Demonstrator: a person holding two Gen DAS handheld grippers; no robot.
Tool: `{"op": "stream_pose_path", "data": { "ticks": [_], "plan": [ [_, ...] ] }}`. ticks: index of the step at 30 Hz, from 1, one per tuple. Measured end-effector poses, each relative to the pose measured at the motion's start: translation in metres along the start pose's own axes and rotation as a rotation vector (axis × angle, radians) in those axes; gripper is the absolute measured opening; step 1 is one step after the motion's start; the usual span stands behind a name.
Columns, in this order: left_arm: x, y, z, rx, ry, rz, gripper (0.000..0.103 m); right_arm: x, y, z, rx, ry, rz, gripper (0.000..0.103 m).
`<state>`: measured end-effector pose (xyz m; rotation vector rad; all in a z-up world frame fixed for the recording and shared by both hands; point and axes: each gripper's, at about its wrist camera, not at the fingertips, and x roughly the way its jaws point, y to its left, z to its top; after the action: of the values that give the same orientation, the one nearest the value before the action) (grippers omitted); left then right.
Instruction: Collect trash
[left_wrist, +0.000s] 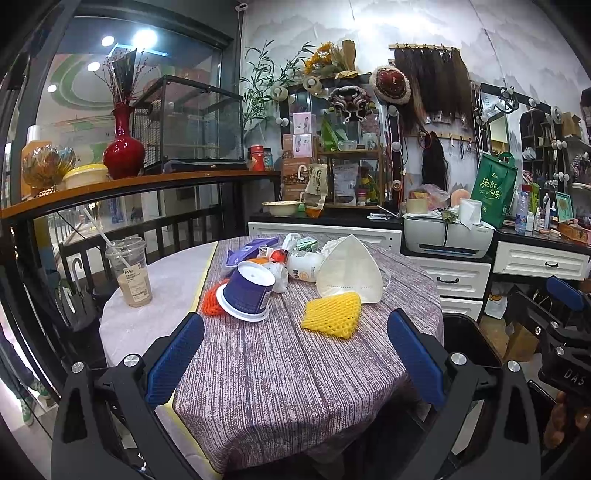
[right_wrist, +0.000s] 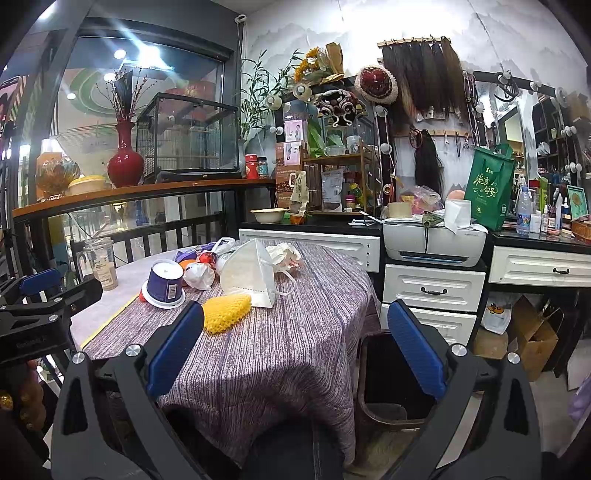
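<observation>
A round table (left_wrist: 288, 369) draped in a striped purple cloth carries one white face mask (left_wrist: 351, 269), one yellow foam fruit net (left_wrist: 332, 314), one orange net (left_wrist: 212, 301), one overturned purple tub (left_wrist: 247, 291), one white bottle (left_wrist: 304, 266), one purple wrapper (left_wrist: 247, 251), crumpled plastic bags and, at far left, one iced-coffee cup (left_wrist: 129, 273) with a straw. One black trash bin (right_wrist: 388, 373) stands on the floor just right of the table. The left gripper (left_wrist: 295, 354) hovers level at the table's near edge, aimed at the pile, its blue-padded jaws spread wide and holding nothing. The right gripper (right_wrist: 295, 347) hangs beside it to the right, level, between table and bin, jaws equally wide apart and empty, touching nothing.
</observation>
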<state>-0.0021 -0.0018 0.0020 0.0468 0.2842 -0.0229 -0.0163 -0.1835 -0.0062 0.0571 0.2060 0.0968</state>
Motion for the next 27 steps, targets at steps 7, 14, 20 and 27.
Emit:
{"op": "stream_pose_path", "data": {
  "ticks": [7,14,20,27],
  "plan": [
    [0.0,0.0033,0.0004,-0.002,-0.001,0.004,0.098,-0.0006,-0.0011,0.0,0.0,0.005,0.004,0.098],
    [0.0002,0.0047,-0.0007,0.0,0.002,0.0,0.098,-0.0011,-0.0027,0.0001,0.006,0.0,0.001,0.098],
    [0.0019,0.0065,-0.0023,-0.001,0.001,0.004,0.098,0.0002,-0.0033,0.0001,-0.001,0.016,0.009,0.098],
    [0.0017,0.0055,-0.0021,-0.001,-0.002,0.005,0.098,-0.0011,-0.0035,0.0012,0.0,0.016,0.01,0.098]
  ]
}}
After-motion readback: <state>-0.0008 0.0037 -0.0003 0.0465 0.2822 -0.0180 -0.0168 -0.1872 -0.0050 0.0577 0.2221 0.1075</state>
